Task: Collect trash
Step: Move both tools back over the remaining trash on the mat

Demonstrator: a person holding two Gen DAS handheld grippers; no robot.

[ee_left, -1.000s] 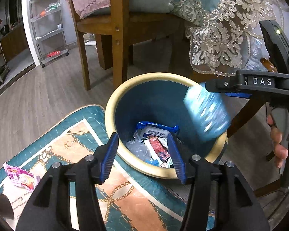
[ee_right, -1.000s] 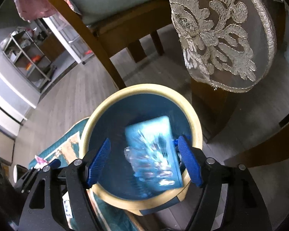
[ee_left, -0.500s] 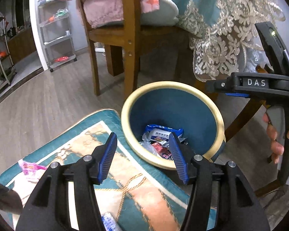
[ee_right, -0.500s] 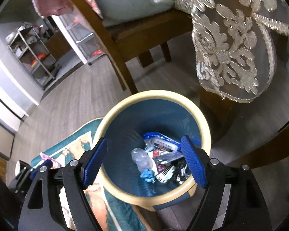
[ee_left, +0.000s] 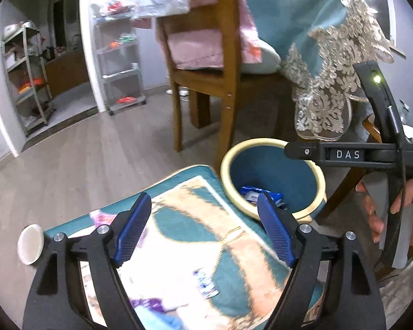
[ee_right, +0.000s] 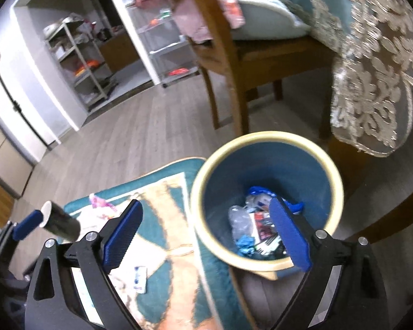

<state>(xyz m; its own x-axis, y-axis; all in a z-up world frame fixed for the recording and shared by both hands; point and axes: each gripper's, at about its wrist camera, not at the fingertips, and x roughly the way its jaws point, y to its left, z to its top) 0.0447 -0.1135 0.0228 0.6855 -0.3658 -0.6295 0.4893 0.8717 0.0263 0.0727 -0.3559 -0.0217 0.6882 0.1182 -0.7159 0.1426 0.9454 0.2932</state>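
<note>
Nearby, round cream-rimmed blue bin (ee_right: 264, 137)

Bin: round blue waste bin with a cream rim (ee_right: 264, 137), upright on the wood floor, just beside the edge of the patterned teal rug.
Bin contents: a blue-and-white wrapper (ee_right: 257, 192), a crumpled clear plastic piece (ee_right: 238, 220), red and dark packets (ee_right: 264, 231), heaped at the bottom.
Loose trash: a pink wrapper (ee_right: 100, 202) near the rug's far edge; a small blue-and-white packet (ee_right: 140, 277) flat on the rug.

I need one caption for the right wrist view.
Empty right gripper, jaws opening, above a rug beside a trash bin.
</note>
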